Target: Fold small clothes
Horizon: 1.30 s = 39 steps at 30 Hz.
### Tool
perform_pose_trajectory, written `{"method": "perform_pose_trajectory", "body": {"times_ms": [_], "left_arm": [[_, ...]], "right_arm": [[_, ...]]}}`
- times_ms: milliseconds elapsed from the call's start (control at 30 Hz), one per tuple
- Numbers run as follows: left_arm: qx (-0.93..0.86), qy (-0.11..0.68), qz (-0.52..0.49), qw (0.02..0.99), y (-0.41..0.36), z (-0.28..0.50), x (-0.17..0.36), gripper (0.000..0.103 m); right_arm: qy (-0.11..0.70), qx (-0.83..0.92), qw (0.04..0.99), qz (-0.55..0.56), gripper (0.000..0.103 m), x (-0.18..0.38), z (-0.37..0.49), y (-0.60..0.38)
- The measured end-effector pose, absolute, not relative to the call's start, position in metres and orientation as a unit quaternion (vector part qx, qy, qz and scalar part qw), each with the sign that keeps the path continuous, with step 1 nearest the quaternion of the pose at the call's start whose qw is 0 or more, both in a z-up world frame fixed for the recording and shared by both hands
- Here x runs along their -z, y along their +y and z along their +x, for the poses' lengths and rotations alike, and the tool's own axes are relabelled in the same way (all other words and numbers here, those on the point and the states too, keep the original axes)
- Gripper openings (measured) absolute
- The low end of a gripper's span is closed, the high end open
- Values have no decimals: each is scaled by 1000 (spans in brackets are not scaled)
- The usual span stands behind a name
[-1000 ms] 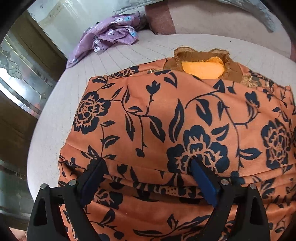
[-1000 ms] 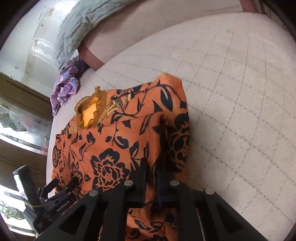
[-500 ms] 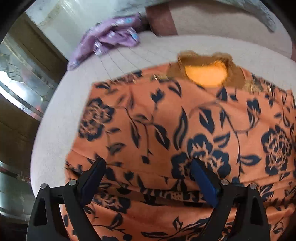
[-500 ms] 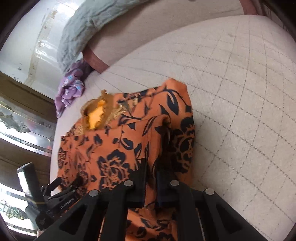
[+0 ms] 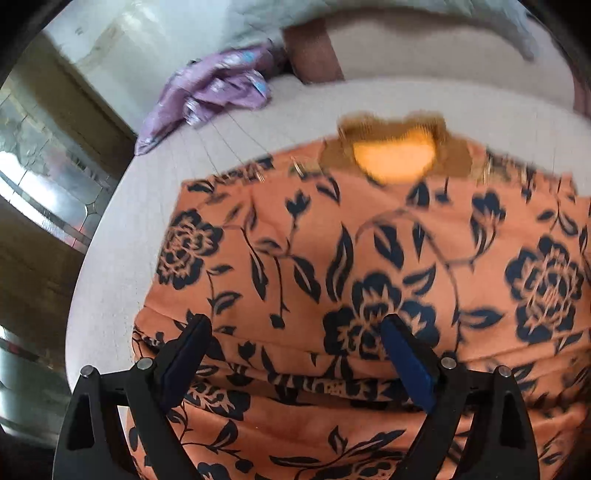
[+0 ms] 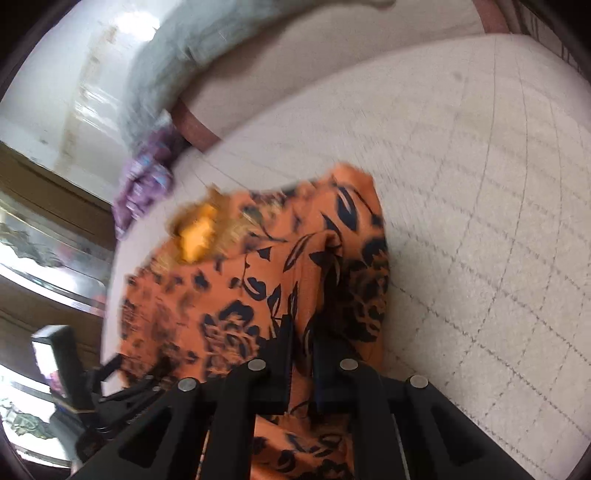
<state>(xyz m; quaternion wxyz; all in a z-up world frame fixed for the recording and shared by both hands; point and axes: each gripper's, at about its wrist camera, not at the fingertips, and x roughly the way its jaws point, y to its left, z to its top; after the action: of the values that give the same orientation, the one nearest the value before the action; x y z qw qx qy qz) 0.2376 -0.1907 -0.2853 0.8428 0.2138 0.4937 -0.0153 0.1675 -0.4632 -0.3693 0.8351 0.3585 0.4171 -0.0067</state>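
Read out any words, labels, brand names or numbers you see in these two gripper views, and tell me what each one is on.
No text can be read.
Left gripper: if its side carries a label, it is too blurred and dark to make out in the right wrist view.
Orange floral garment: printed flowers and leaves only, no lettering.
Purple cloth: small pattern, blurred, no readable text.

Soft daylight, glare on pale wall; both views motion-blurred (right worse), fisheye edges bent, dark.

A crumpled purple cloth lies on the quilted mattress.
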Motion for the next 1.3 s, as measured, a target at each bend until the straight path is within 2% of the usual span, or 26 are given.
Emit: {"method": "perform_pose_trajectory", "body": {"times_ms": [67,167,267,500,600,767,967,1133,1300], "left_arm": [[12,498,214,840,-192,237,288,93],[17,538,241,808,-193,243,311,93],[21,524,244,816,-193,237,308,93],[1,526,194,828,-171,244,290,93],[-24,512,193,837,-160,247,285,93],[-40,544,203,813,-153,253,307,94],[-34,524,237,817,-161,246,305,95],[-31,487,196,851,-160,241,271,95],[-50,486,214,846,-152,261,272,95]], "right_arm": [[423,9,832,360,10,372,168,-462],[480,24,800,360,13,397,179,-460],[480,23,799,362,15,395,180,-462],[428,86,841,320,37,361,164,-469],[407,83,853,316,57,354,162,-465],[370,92,886,264,57,337,158,-445],[428,104,857,268,57,368,170,-447],[358,100,894,251,57,338,157,-444],[321,77,910,249,57,326,152,-436]]}}
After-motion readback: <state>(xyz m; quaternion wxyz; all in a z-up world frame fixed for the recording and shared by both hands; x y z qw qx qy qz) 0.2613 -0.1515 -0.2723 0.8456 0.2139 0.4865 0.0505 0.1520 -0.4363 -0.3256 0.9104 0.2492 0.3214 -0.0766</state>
